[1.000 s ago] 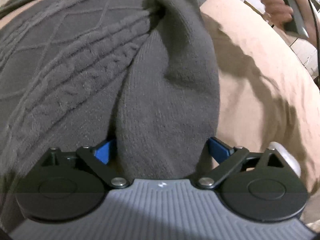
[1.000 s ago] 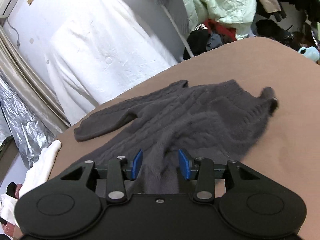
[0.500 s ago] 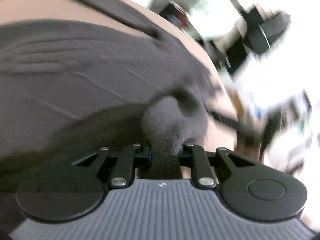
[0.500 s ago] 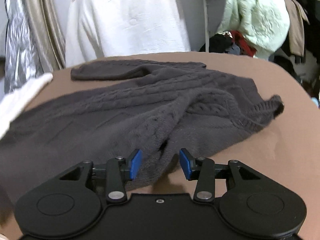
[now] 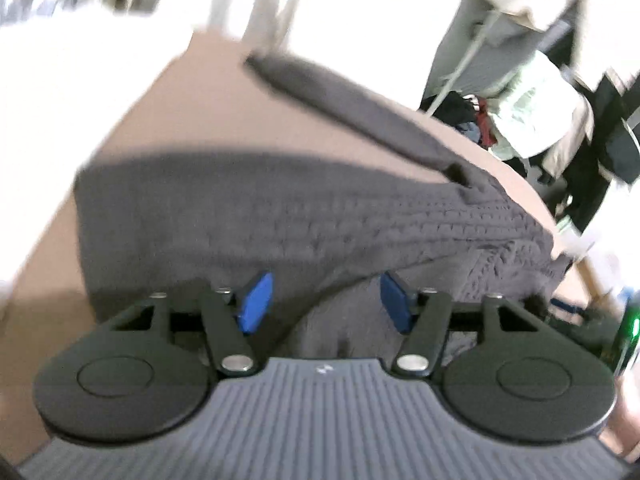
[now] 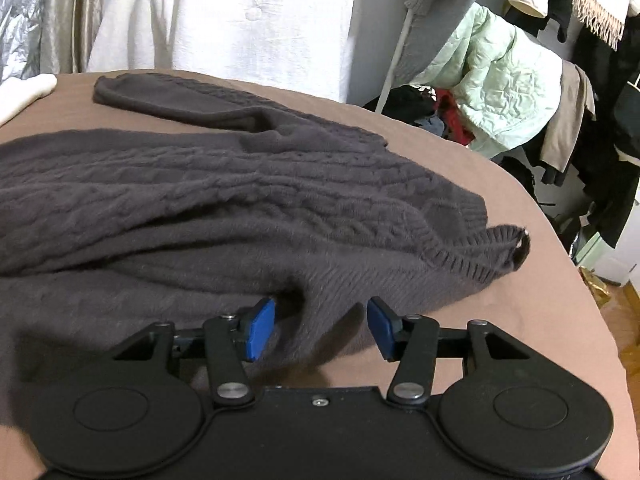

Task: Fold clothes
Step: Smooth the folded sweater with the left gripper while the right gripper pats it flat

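Looking along our left tool (image 5: 324,300), we see its blue pads (image 5: 254,302) spread wide, with a fold of the dark grey sweater (image 5: 280,216) lying loosely between them and gripped by neither. Our right tool (image 6: 320,326) stands wide as well, its blue pads (image 6: 260,328) apart on either side of a soft hump of the same sweater (image 6: 224,204); the knit passes between the pads, but we cannot tell whether it touches either one.

Moving outward, we find the sweater spread across the brown tabletop (image 6: 560,288), partly doubled over itself, so that the cable-knit front lies on top of a smoother ribbed layer. Its ribbed collar (image 6: 496,252) sticks out to the right, close to the tabletop's edge. One sleeve (image 6: 172,96) stretches away on the far side towards the back left, flat on the brown surface.

Past the tabletop we see a white garment (image 6: 240,20) hanging at the back, a pale green quilted jacket (image 6: 500,80) among a heap of clothes to the right, and a white cloth (image 6: 24,92) at the far left edge. The left wrist view is blurred, so fine detail there is lost.
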`<state>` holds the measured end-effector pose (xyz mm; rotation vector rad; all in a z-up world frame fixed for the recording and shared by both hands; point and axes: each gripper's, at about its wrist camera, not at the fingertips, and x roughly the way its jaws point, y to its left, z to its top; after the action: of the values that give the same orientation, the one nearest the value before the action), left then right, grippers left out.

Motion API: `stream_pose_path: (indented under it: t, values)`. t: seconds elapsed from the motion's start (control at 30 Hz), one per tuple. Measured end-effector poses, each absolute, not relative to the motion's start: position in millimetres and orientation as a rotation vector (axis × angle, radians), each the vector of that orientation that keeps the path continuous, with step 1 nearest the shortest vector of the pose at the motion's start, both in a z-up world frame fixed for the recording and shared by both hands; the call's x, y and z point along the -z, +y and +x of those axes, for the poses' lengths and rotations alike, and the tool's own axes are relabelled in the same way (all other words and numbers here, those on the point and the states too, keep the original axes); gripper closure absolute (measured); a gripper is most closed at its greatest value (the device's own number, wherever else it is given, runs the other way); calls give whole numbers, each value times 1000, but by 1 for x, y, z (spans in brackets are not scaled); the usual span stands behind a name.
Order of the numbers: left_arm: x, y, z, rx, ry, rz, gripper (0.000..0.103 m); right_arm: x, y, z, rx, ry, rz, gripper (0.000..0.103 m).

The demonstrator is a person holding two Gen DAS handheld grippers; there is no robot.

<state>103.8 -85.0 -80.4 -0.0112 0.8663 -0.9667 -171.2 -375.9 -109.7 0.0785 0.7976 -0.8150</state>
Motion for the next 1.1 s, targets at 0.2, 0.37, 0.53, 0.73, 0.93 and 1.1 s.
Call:
stream_pose_path:
  t: [0.2,0.37,0.53,0.73,0.93,1.1]
  values:
    - [70,-92,78,1135,900,126,14,125,-391,-148,832,871,59,47]
    - [96,-117,81,1092,1020,152,14,109,-379,-165,958,726,23,89]
    - [103,-112,89,1068,1043,108,14,103,-353,-210,1103,655,2,90]
    - [107,-123,78,1116,1020,229,14,137,-360,-238,1075,776,273,89]
    - [125,-146,11,1149,757,774,5,114,-362,-251,1028,637,311,72]
    - [129,-147,6,1110,707,800,38,117,-354,-255,1011,622,269,67]
